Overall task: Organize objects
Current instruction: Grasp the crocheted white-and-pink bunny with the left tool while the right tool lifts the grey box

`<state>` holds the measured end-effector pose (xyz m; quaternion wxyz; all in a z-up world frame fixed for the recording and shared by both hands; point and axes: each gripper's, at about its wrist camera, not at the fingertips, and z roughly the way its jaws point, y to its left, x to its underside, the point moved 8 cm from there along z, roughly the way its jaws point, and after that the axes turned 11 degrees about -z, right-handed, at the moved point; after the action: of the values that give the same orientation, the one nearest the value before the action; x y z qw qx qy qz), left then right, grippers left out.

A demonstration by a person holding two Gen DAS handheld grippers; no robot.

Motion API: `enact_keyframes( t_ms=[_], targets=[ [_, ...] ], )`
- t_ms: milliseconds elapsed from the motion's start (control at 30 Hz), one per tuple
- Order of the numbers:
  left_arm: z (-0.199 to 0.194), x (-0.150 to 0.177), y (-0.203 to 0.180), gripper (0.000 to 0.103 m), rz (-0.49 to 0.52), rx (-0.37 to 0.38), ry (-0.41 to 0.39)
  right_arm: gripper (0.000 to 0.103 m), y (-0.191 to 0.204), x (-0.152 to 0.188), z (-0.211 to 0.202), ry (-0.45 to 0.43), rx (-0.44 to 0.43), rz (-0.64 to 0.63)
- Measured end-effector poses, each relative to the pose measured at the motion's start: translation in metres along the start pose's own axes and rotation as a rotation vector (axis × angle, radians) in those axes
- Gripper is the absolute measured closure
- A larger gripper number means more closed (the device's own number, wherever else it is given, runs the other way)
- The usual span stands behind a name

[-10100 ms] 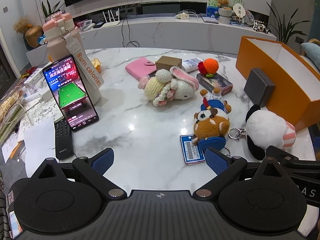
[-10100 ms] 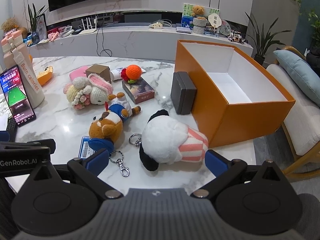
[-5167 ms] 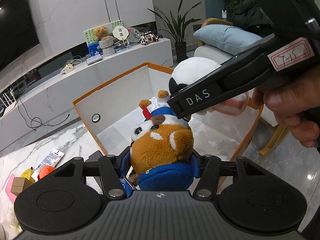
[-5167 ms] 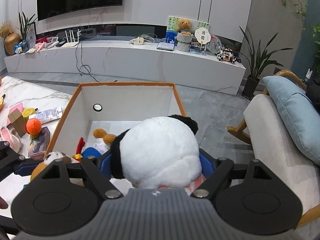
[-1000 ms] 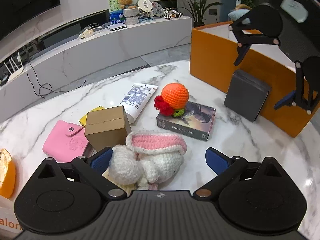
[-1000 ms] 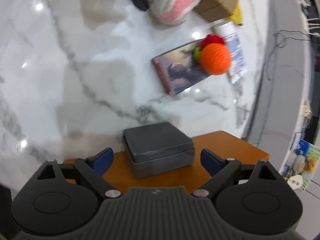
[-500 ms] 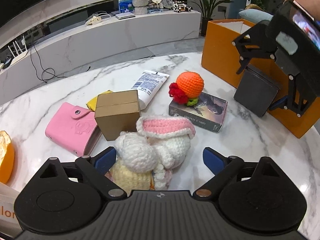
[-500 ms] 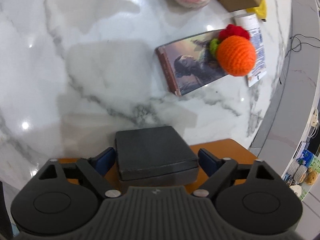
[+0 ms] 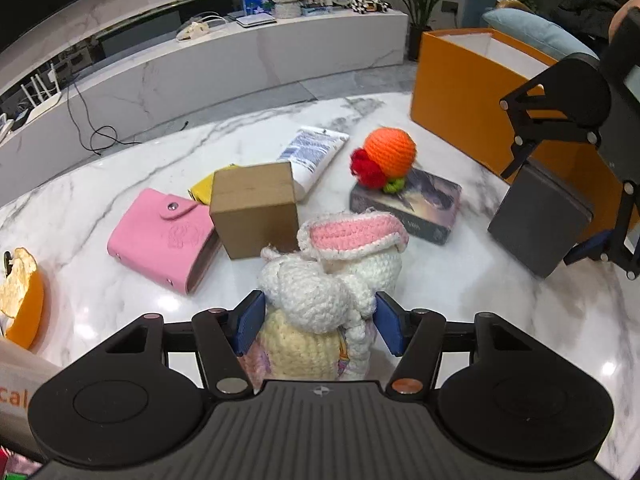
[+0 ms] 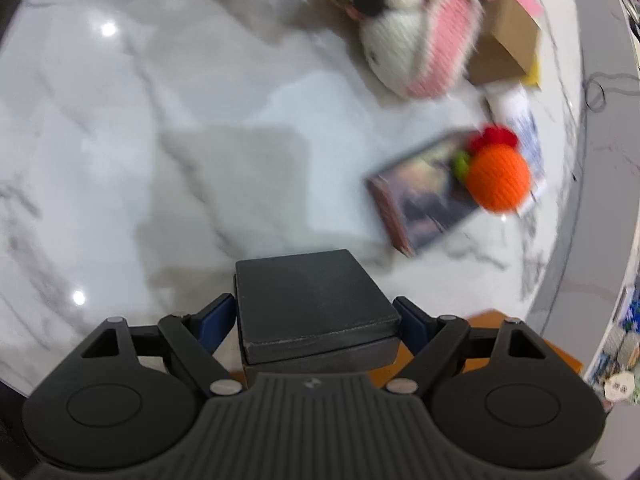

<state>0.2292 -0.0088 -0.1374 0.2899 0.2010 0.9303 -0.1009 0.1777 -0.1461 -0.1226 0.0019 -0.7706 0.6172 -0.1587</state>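
Note:
My left gripper [image 9: 318, 322] is shut on the crocheted white bunny [image 9: 320, 276] with pink ears, at the near middle of the marble table [image 9: 460, 304]. My right gripper [image 10: 316, 320] is shut on the dark grey box [image 10: 308, 300], next to the orange box [image 9: 460, 96]. In the left wrist view the right gripper [image 9: 568, 208] holds that grey box [image 9: 536, 220] at the right. The bunny also shows in the right wrist view [image 10: 404, 56], blurred.
On the table lie a pink wallet [image 9: 160, 236], a brown cardboard box [image 9: 254, 208], a white tube [image 9: 314, 156], a card box [image 9: 408, 208] with a crocheted orange ball [image 9: 390, 156] on it, and an orange peel [image 9: 22, 292] at the left.
My left gripper has closed on the bunny. My right gripper has closed on the grey box and tilted it away from the orange box.

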Motion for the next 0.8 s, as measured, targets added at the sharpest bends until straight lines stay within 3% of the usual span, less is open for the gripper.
enact_keyframes(
  t_ms=[300,433,667,800],
  targets=[
    [-0.024,0.034,-0.008,0.034,0.043,0.007,0.070,0.018,0.037,-0.032,-0.018,-0.044,0.009,-0.039],
    [-0.033,0.045,-0.010,0.033,0.052,0.019,0.067,0.018,0.043,-0.039,-0.022,-0.067,0.002,-0.042],
    [-0.015,0.048,-0.018,0.019,0.123,-0.025,0.074,0.019,0.043,-0.043,-0.022,-0.056,-0.022,-0.028],
    [-0.008,0.047,-0.026,0.017,0.177,-0.039,0.059,0.019,0.045,-0.045,-0.021,-0.052,-0.028,-0.022]
  ],
)
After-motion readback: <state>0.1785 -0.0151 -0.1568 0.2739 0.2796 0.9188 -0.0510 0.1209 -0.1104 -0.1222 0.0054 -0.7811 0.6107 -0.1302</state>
